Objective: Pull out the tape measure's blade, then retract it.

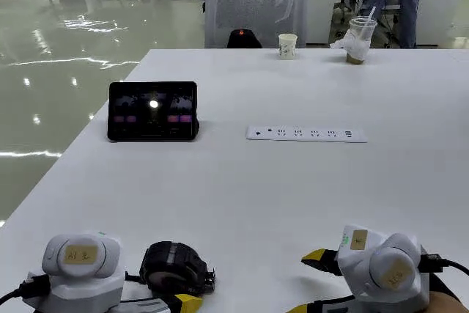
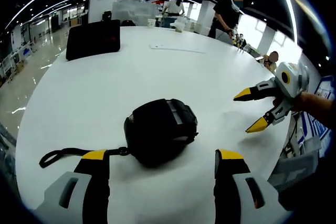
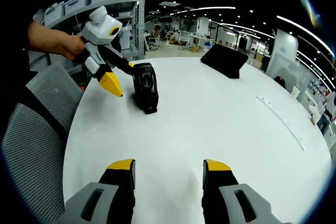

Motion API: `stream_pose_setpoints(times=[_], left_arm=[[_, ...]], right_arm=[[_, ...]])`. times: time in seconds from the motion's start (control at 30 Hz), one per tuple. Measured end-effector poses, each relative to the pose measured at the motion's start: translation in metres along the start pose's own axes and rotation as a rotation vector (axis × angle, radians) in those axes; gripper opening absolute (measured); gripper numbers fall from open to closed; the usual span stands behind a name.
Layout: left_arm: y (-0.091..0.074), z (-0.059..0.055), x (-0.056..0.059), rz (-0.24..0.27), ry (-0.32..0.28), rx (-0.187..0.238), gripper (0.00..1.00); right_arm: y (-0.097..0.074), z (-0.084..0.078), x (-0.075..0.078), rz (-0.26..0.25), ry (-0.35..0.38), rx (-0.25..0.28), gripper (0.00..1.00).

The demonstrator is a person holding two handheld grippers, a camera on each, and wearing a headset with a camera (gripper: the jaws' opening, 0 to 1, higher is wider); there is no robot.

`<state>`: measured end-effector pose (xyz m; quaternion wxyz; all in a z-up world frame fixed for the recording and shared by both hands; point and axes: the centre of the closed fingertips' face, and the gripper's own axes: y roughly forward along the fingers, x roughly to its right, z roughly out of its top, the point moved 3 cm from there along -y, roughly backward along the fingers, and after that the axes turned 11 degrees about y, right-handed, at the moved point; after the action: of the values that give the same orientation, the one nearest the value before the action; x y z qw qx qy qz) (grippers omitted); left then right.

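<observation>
Black tape measure (image 1: pixel 176 267), chunky rounded case, closed up with nothing pulled out. Sits on white desk (image 1: pixel 293 196) close to its near edge. Thin black wrist strap (image 2: pixel 60 155) trails off one side, lying loose. Flat or on edge: can't tell.

The tape measure (image 2: pixel 160 135) is black, table (image 1: pixel 293 196) white, chair (image 1: pixel 256 9) seemingly grey mesh.

The left gripper (image 2: pixel 161 156) and right gripper (image 3: pixel 169 166) have rounded pale-grey housings bearing tan labels. Their black jaws end in yellow tips.
</observation>
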<state>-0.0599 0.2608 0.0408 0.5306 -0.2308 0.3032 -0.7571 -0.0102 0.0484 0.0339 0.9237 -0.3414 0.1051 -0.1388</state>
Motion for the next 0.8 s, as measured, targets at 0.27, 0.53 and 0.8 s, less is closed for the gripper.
stream_pose_setpoints(times=[0.27, 0.53, 0.8], left_arm=[[-0.004, 0.001, 0.0, -0.013, 0.029, 0.035, 0.81], [-0.007, 0.002, -0.002, -0.026, 0.051, 0.071, 0.82], [-0.011, 0.006, 0.004, -0.05, 0.091, 0.124, 0.85]], right_arm=[[-0.008, -0.002, 0.0, -0.02, 0.029, 0.021, 0.54], [-0.015, -0.005, -0.003, -0.039, 0.066, 0.048, 0.59], [-0.024, -0.008, -0.005, -0.057, 0.103, 0.085, 0.63]])
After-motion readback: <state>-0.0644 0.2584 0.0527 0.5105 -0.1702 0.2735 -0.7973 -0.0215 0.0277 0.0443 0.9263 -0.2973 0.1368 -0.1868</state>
